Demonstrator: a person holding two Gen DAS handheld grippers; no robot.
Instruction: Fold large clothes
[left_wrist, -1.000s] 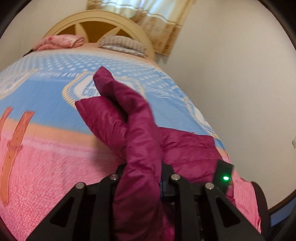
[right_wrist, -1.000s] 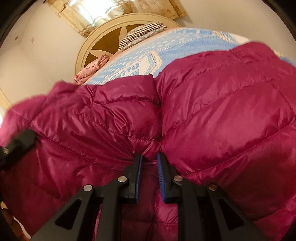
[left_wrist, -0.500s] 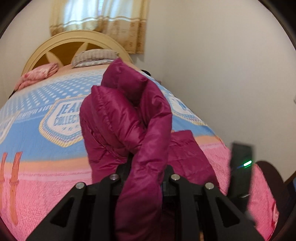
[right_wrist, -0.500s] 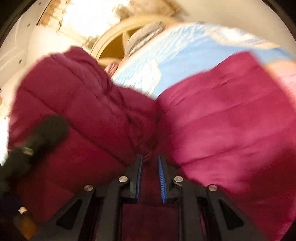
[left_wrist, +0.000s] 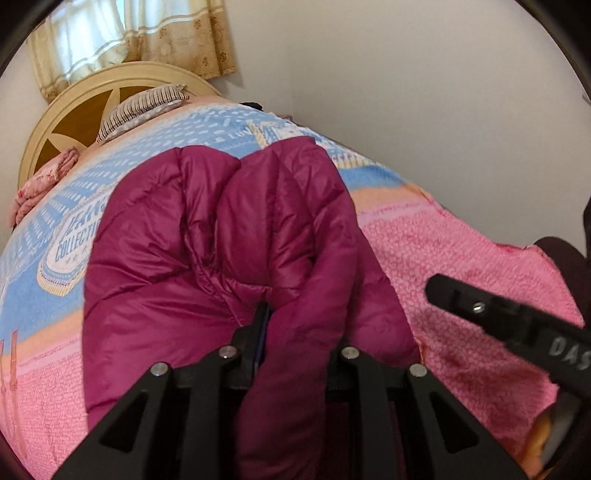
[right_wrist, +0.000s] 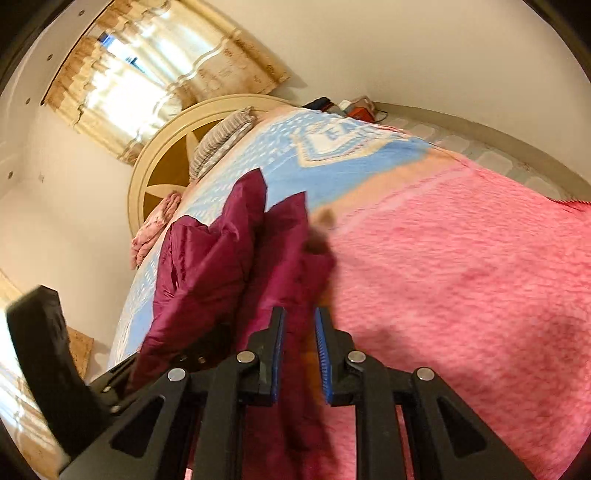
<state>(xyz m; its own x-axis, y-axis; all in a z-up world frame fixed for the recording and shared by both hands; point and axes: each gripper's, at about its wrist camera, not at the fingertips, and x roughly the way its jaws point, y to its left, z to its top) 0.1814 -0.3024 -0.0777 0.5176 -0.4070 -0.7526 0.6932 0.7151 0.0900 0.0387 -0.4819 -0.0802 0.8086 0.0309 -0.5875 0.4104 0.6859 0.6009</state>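
A: Since 1 second ago, the jacket (left_wrist: 221, 258) has been lifted and bunched mid-bed (left_wrist: 461, 258).
B: Left hand-held gripper (left_wrist: 295, 332) and right hand-held gripper (right_wrist: 299, 350) both pinch it; folding continues.

Both cams ride low and close over the bed (left_wrist: 461, 258), looking along their jaws toward the headboard (left_wrist: 74, 107) and curtained window (right_wrist: 147, 66). The left wrist view sits nearly level; the right wrist one is tilted hard, with the other gripper at its left edge. The 2 views share the maroon jacket (left_wrist: 221, 240), the striped pillow (right_wrist: 221, 140) and the blanket.
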